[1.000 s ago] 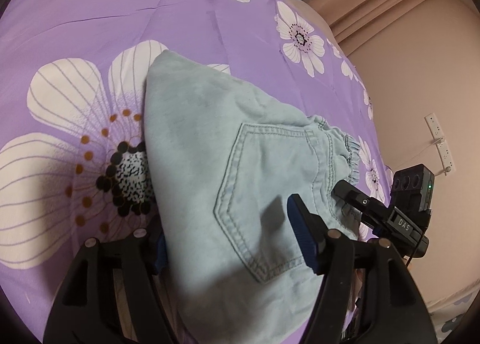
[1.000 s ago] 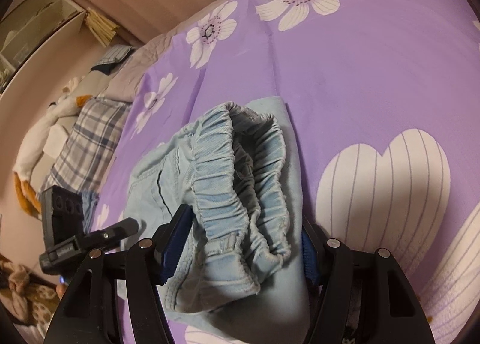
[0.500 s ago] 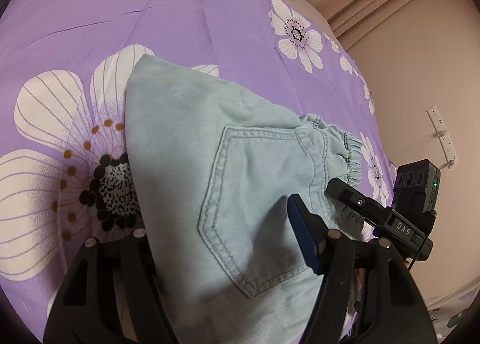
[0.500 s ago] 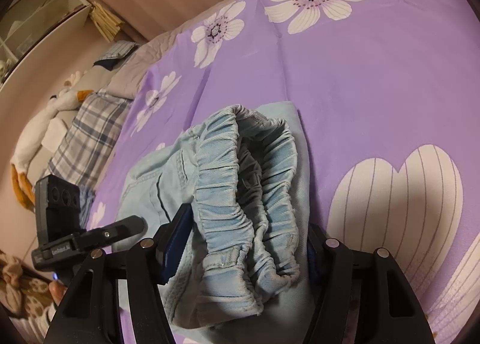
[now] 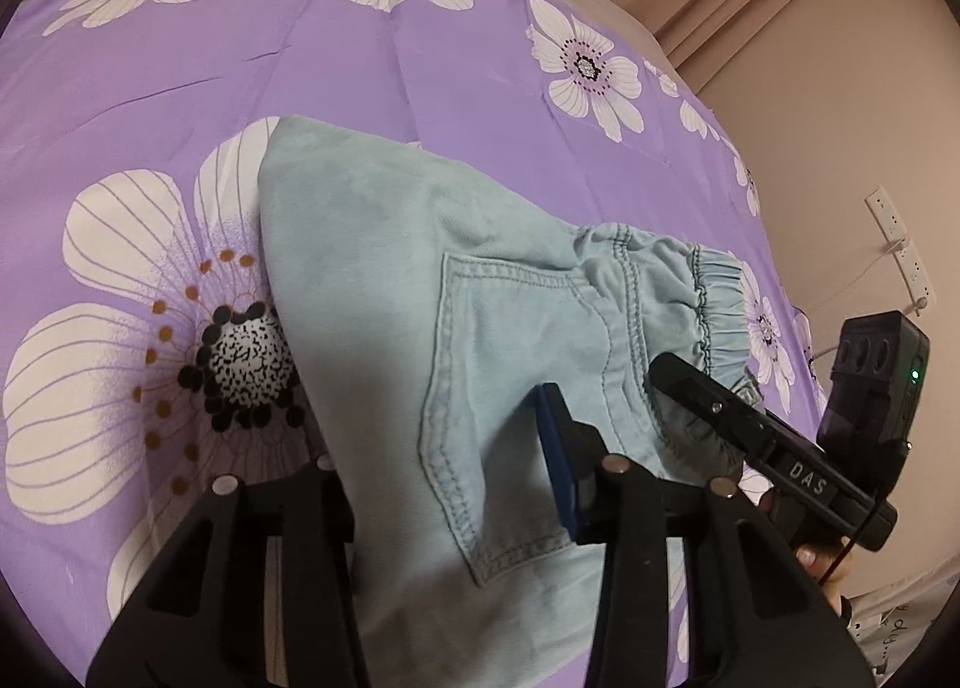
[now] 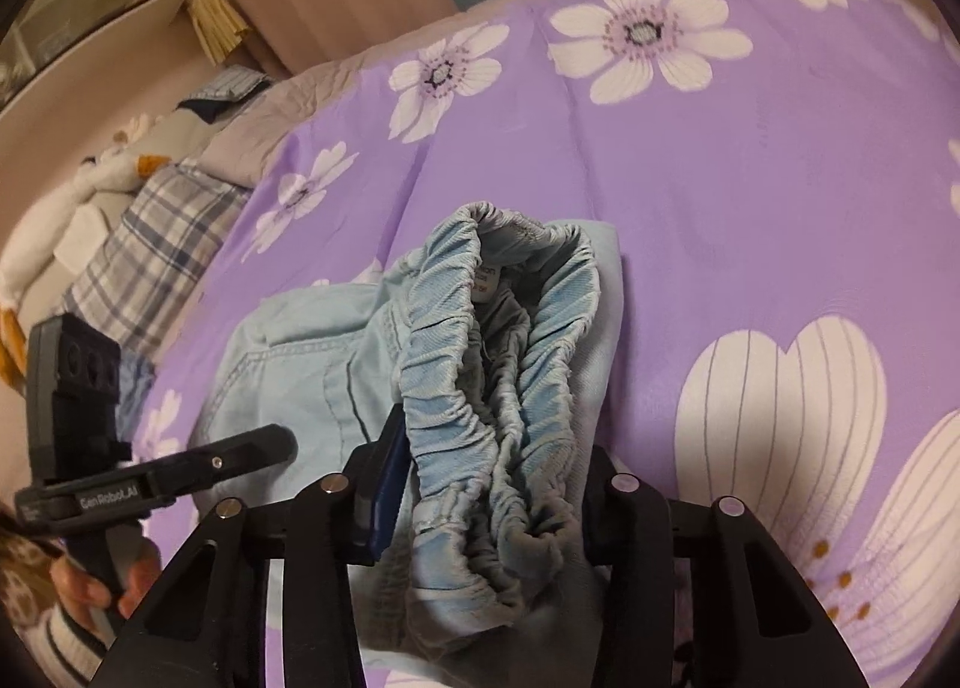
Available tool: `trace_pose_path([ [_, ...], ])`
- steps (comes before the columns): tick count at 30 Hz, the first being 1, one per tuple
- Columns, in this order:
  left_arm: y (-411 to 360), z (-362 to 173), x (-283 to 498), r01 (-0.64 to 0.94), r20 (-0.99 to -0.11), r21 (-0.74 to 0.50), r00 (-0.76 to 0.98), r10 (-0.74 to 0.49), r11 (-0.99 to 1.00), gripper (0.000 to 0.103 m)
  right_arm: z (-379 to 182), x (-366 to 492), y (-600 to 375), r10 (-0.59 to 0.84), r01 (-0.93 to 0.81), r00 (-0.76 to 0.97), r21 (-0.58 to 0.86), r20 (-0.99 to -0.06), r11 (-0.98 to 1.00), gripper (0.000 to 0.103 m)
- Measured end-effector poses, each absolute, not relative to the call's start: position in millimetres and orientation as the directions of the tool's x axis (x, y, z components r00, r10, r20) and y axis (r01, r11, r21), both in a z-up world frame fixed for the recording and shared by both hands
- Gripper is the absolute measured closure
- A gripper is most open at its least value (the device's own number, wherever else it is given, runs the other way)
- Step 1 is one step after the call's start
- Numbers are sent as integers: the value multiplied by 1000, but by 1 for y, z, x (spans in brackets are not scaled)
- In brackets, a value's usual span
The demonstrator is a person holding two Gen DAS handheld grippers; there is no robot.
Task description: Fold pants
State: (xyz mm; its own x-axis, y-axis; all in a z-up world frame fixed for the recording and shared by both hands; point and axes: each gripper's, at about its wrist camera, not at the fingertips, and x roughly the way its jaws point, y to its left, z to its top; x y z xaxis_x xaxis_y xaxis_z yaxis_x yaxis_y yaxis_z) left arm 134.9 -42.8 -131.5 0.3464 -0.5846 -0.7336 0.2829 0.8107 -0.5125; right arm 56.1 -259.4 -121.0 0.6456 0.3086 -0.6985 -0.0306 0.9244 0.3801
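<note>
Light blue pants (image 5: pixel 480 328) folded on purple floral bedspread (image 5: pixel 180 58), left gripper (image 5: pixel 444 484) clamped on pocket side, right gripper (image 6: pixel 486 502) clamped on elastic waistband (image 6: pixel 456 364).

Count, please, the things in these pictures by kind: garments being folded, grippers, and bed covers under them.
Light blue pants: 1
Grippers: 2, the left gripper and the right gripper
Purple flowered bed cover: 1
Total: 4
</note>
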Motion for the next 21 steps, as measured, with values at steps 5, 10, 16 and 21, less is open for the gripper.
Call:
trace_pose_path([
  [5, -45, -122, 121, 309, -747, -469, 361, -558, 827, 63, -113, 47, -249, 276, -30, 653, 340, -706, 940, 60],
  [10, -42, -108, 103, 330, -744, -437, 390, -543, 837, 63, -101, 33, -238, 260, -50, 675, 309, -691, 950, 61],
  [16, -34, -86, 77, 355, -735, -387, 438, -517, 851, 65, -84, 12, -228, 250, -59, 711, 299, -657, 952, 61],
  [21, -25, -69, 57, 358, -727, -364, 468, -503, 860, 65, -74, -4, -219, 258, -71, 726, 303, -638, 950, 61],
])
